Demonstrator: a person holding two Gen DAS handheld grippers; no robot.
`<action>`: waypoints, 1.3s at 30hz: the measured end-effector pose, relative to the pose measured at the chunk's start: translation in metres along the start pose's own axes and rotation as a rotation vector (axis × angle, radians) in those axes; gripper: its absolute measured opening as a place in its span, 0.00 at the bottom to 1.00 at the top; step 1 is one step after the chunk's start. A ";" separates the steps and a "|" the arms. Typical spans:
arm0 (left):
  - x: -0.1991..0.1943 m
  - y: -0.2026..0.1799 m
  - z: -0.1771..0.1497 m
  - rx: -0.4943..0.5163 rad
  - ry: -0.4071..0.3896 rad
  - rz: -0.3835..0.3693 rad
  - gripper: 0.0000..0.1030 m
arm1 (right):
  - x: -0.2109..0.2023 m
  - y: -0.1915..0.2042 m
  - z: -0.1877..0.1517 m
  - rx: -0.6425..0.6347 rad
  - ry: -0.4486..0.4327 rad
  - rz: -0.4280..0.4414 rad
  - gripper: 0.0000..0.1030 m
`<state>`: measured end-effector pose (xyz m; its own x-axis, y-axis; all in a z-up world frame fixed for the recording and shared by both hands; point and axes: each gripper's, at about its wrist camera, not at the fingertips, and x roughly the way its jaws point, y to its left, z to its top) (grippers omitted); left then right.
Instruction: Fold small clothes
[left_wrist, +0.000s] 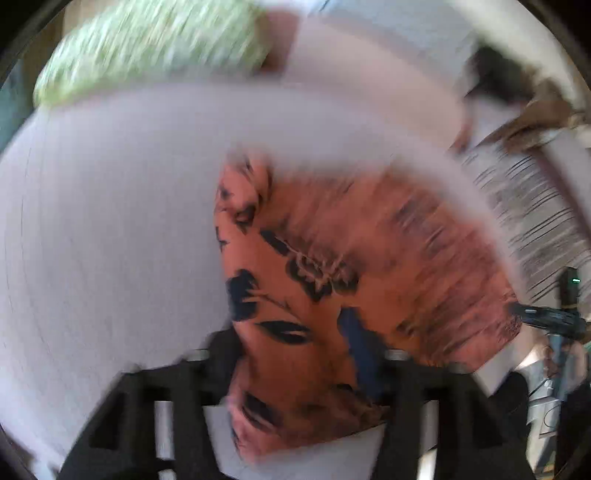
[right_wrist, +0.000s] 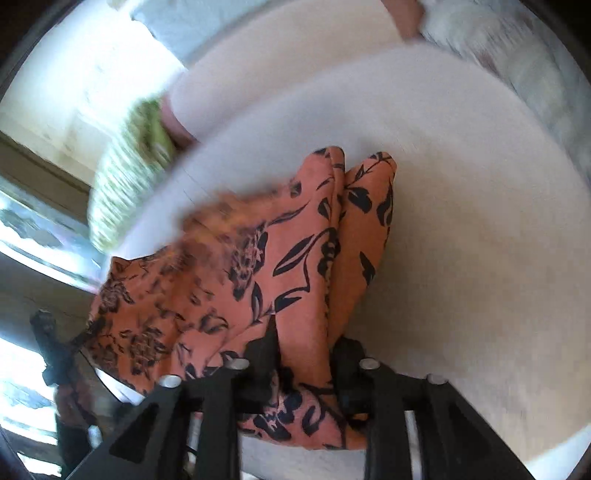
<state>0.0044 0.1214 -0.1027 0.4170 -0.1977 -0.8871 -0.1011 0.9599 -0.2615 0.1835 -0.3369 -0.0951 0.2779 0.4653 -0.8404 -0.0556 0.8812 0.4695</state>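
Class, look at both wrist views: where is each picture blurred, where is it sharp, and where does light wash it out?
Left wrist: nearly all smeared; the orange garment is sharpest near its middle, and the table edge is streaked. Right wrist: the garment's near folds are crisp, its left side is smeared, and the window on the left is blown out. Both bend straight edges into curves.

No text, label, brand, number or sign is showing legibly in either wrist view; both are blurring with motion. The orange fabric with a dark floral print (right_wrist: 295, 258) is carrying only its pattern, with no lettering on it.
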 end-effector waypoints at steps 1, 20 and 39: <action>0.004 0.006 -0.005 -0.019 0.011 -0.006 0.56 | 0.015 -0.016 -0.017 0.032 0.076 -0.056 0.73; 0.044 0.016 0.106 -0.013 -0.131 0.039 0.10 | 0.041 0.007 0.070 -0.122 -0.078 -0.215 0.09; -0.010 0.014 0.087 0.053 -0.339 0.101 0.54 | -0.023 0.018 0.032 -0.162 -0.324 -0.398 0.65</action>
<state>0.0776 0.1538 -0.0647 0.6844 -0.0326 -0.7284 -0.1135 0.9821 -0.1506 0.2066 -0.3349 -0.0584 0.5882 0.0656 -0.8060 -0.0253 0.9977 0.0627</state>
